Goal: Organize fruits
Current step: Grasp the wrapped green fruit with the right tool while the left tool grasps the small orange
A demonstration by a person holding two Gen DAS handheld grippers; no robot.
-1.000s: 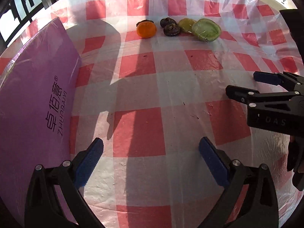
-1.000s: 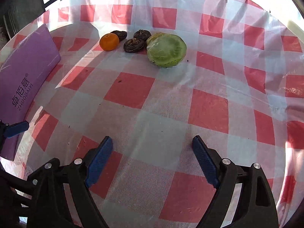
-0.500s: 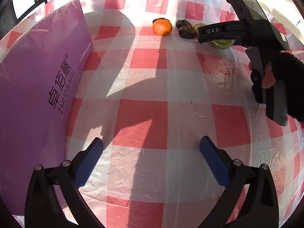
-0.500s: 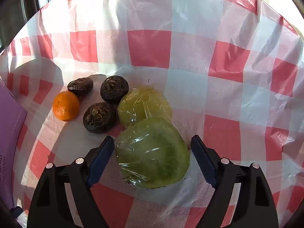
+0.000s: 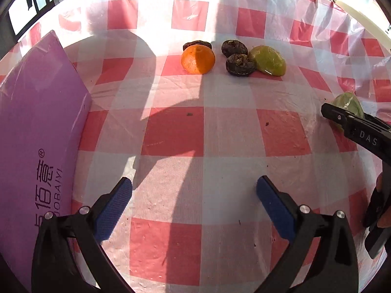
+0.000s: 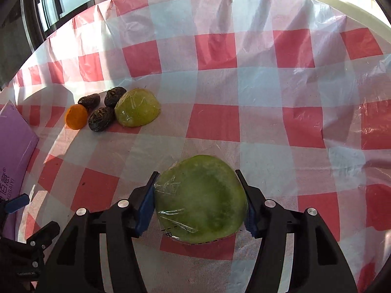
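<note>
My right gripper point(image 6: 199, 200) is shut on a green plastic-wrapped melon half point(image 6: 200, 199) and holds it over the checked tablecloth, away from the other fruit. That melon half shows at the right edge of the left wrist view point(image 5: 348, 103), behind the right gripper's finger. On the cloth lie an orange point(image 5: 198, 58), three dark wrinkled fruits point(image 5: 240, 64) and a yellow-green wrapped fruit half point(image 5: 268, 59); they also show in the right wrist view, the orange point(image 6: 76, 116) leftmost. My left gripper point(image 5: 193, 204) is open and empty, well short of the fruit.
A purple box point(image 5: 36, 131) with printed lettering stands along the left side of the table. The red-and-white checked plastic cloth point(image 5: 195, 146) covers the table. Dark window frames are at the far left.
My right gripper closed on the green melon half and carried it back and to the right, away from the fruit group. The left gripper moved nearer the fruit.
</note>
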